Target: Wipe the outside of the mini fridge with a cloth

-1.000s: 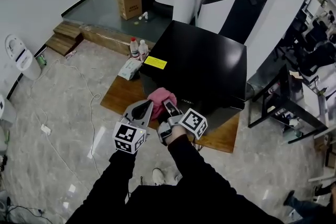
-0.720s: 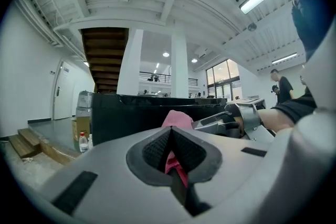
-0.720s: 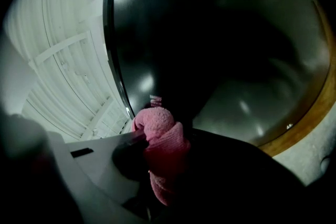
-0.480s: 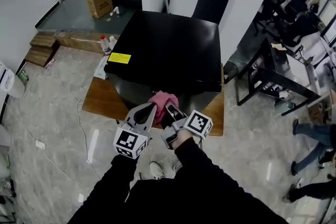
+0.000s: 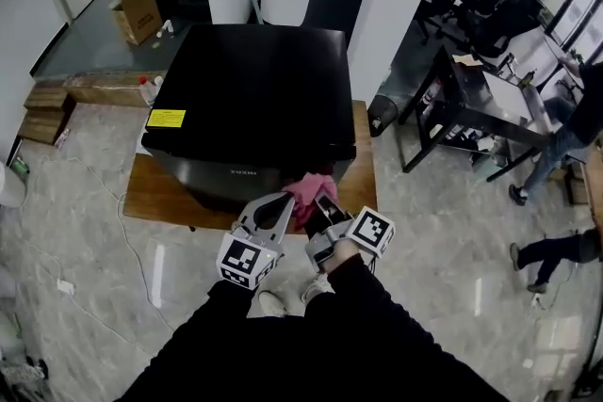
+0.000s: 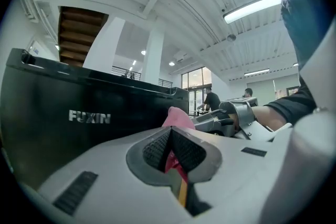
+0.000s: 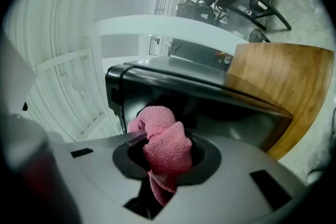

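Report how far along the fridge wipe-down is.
Done: nothing provable; the black mini fridge shows no wiped or dirty patches to judge by. In hand: the right gripper is shut on the pink cloth, held at the front face near its right corner; the left gripper is shut and looks empty beside it. Left: likely the top and sides.

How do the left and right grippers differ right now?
The right gripper is shut on the pink cloth; the left gripper is shut with nothing between its jaws. The right gripper holds the cloth at the mini fridge's front, near its right corner; the left gripper only hangs alongside. Both point at that front, side by side.
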Action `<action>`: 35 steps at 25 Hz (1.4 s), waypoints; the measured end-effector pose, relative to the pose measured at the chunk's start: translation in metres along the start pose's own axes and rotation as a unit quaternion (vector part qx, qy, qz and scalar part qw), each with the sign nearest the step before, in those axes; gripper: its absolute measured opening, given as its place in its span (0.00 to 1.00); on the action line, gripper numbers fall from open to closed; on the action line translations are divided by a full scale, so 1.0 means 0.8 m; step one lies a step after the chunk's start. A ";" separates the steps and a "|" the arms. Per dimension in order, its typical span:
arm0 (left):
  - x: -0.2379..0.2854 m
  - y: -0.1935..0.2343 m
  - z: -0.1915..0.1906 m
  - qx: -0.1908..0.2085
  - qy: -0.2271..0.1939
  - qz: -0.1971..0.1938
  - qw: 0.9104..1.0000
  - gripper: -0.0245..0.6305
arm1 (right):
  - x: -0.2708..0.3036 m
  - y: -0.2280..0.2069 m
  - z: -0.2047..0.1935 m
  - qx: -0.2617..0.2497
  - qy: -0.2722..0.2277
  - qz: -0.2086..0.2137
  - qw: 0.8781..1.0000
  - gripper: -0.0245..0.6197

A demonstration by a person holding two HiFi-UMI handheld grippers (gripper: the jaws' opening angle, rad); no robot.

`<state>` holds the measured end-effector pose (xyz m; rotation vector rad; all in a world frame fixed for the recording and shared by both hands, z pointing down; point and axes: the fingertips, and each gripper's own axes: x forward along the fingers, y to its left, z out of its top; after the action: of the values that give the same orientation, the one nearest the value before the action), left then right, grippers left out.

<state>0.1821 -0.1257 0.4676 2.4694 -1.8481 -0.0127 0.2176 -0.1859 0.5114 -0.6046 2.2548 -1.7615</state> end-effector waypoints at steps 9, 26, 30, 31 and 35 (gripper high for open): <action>0.034 -0.037 0.006 -0.004 -0.004 -0.042 0.999 0.05 | -0.058 -0.023 0.071 -0.012 -0.082 -0.027 0.996 0.17; -0.137 0.112 -0.049 -0.004 -0.014 0.130 0.991 0.05 | 0.029 0.003 -0.122 -0.156 0.089 0.029 0.983 0.16; -0.178 0.153 -0.086 -0.003 0.011 0.178 0.984 0.05 | 0.070 -0.027 -0.180 -0.136 0.151 0.025 0.979 0.16; -0.184 0.158 -0.095 -0.003 0.016 0.184 0.983 0.05 | 0.076 -0.039 -0.190 -0.135 0.167 0.016 0.977 0.16; -0.206 0.191 -0.143 -0.013 0.030 0.206 0.978 0.05 | 0.112 -0.083 -0.240 -0.117 0.211 -0.003 0.970 0.17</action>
<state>-0.0060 -0.0055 0.5846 1.9992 -2.2722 0.0542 0.0705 -0.0709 0.6322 -0.2927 2.7752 -1.7750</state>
